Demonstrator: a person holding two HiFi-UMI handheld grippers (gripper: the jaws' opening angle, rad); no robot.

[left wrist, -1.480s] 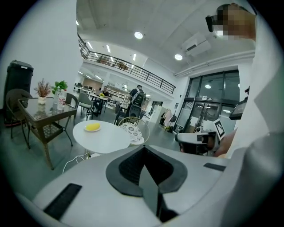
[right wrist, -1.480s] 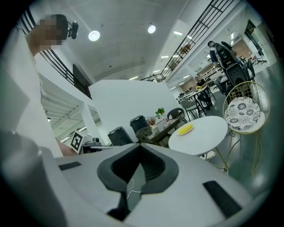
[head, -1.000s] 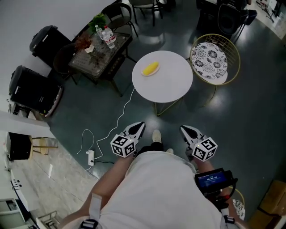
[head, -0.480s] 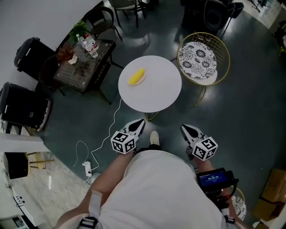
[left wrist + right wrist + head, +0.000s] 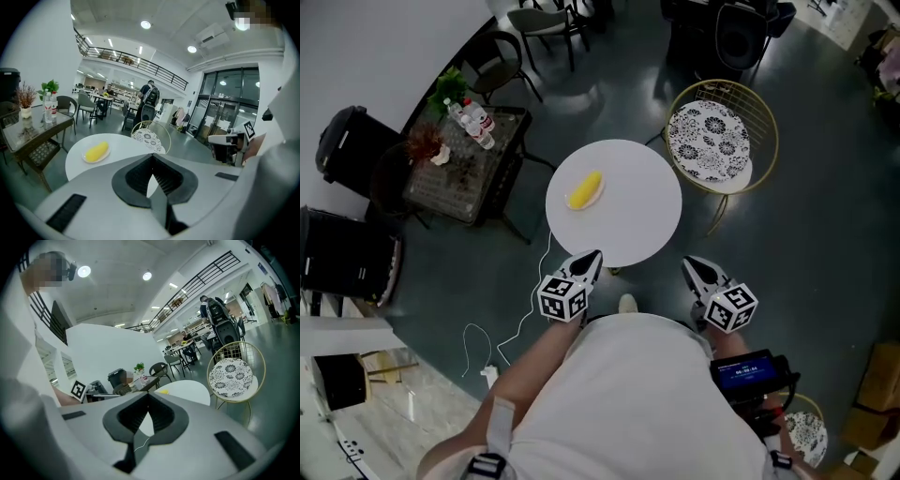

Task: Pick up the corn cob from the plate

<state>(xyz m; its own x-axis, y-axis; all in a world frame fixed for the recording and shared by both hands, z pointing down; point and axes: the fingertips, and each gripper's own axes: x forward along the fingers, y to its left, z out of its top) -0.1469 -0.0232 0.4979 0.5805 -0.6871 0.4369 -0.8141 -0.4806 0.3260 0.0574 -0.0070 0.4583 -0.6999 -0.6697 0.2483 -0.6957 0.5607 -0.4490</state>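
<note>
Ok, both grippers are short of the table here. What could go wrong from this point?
1. The left gripper and right gripper are both shut and empty. Unless one opens in time, closed jaws would likely shove the corn cob rather than grip it.
2. The cob is rounded and lies on a shallow plate. An off-centre pinch may roll it or slide the plate across the table.
3. A cable trails on the floor by the table: a possible trip.

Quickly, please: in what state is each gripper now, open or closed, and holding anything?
Left gripper: closed, holding nothing.
Right gripper: closed, holding nothing.
</note>
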